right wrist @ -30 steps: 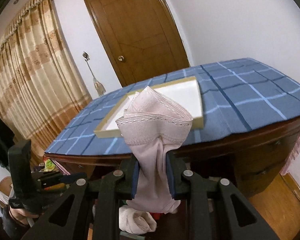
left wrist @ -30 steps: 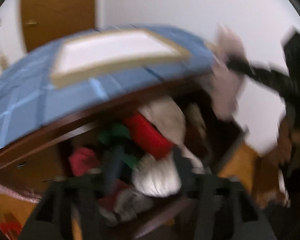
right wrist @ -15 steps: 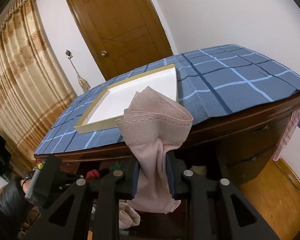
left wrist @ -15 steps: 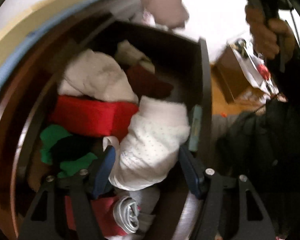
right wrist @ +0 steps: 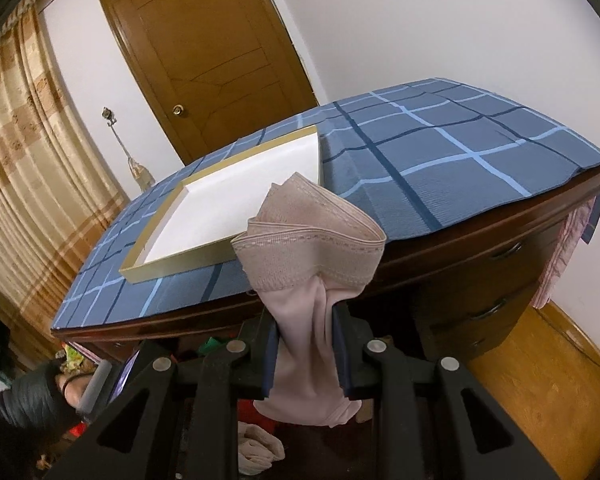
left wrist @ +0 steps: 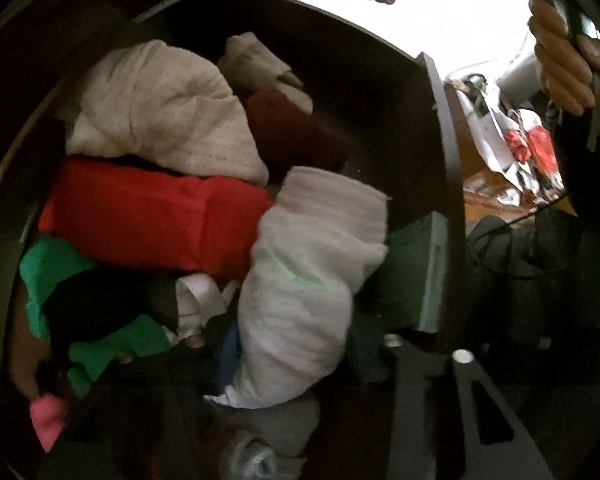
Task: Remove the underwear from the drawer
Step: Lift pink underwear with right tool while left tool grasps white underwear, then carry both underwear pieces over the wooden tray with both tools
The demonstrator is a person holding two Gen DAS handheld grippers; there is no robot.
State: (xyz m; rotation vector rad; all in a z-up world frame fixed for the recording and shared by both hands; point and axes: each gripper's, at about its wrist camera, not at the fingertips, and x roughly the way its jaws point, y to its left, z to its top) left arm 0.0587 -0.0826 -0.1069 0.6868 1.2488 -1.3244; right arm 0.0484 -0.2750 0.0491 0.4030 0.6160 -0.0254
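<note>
Below, in the left wrist view, the left gripper (left wrist: 296, 364) points steeply down into the open drawer (left wrist: 446, 184). Its jaws are closing, with a white dotted underwear roll (left wrist: 308, 292) standing between them; the fingertips are lost in shadow and blur, so contact with the cloth cannot be confirmed. The roll lies near the drawer's right wall, touching a red folded garment (left wrist: 148, 220) to its left. A cream dotted bundle (left wrist: 160, 120) sits behind the red one, green cloth (left wrist: 56, 268) lies at the left side, and a pink scrap (left wrist: 48, 416) is at the lower left. At the upper right edge a person's hand (left wrist: 560, 68) is wrapped around a dark handle.

In the right wrist view, the right gripper (right wrist: 306, 354) is tilted moderately downward toward the desk front. Its pads are clamped on pale pink underwear (right wrist: 308, 280), whose waistband fans open above the jaws while the rest hangs below them. This garment is out of the drawer, held in the air in front of the desk edge. Behind it, a shallow white tray (right wrist: 148, 268) rests on the blue checked tablecloth (right wrist: 440, 160). At the lower left, a gloved hand (right wrist: 56, 396) grips another handle.
</note>
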